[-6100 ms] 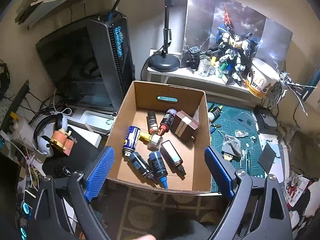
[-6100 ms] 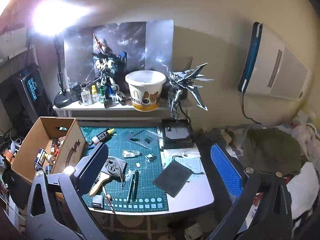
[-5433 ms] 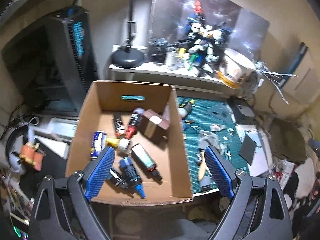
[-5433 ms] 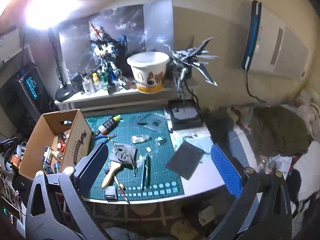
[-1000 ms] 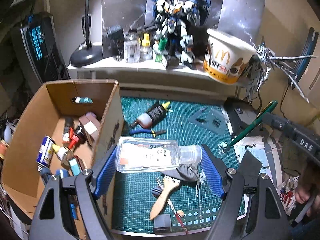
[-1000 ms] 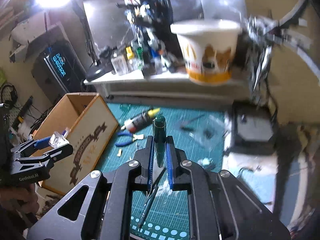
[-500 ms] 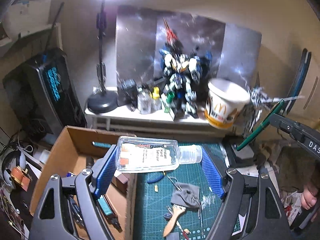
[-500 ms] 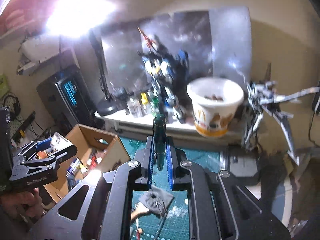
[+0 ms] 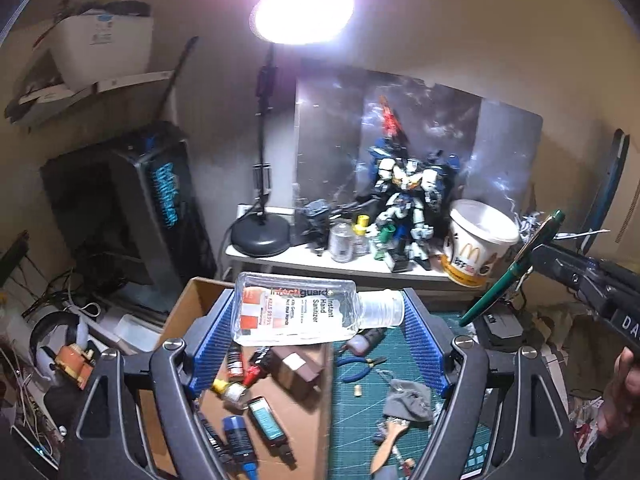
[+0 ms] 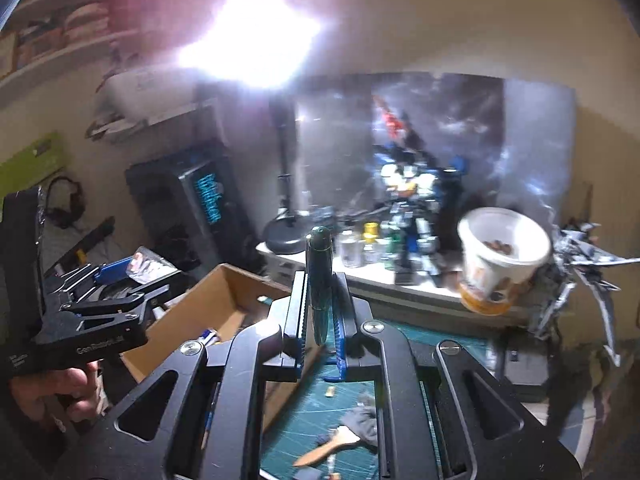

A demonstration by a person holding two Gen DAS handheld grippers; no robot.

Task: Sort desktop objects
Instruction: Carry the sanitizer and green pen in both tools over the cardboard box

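Observation:
My left gripper [image 9: 316, 312] is shut on a clear hand sanitizer bottle [image 9: 304, 310], held sideways in the air above the open cardboard box [image 9: 184, 312]. The box holds several paint bottles and a brown block [image 9: 294, 366]. My right gripper [image 10: 320, 304] is shut on a dark green pen [image 10: 320, 280] that stands upright between its pads. The pen also shows in the left wrist view [image 9: 512, 268], held high at the right. The left gripper shows at the left of the right wrist view [image 10: 116, 284].
A green cutting mat [image 9: 360, 412] lies right of the box with blue pliers [image 9: 360, 368], a grey cloth [image 9: 408, 400] and a brush [image 9: 386, 442]. A shelf behind holds a lamp base [image 9: 260, 236], small bottles, a robot model [image 9: 404, 200] and a white paper bucket [image 9: 476, 244].
Both grippers have risen and tilted upward with their loads. The left gripper with the sanitizer bottle has shifted left, over the box. The right gripper has swung slightly left.

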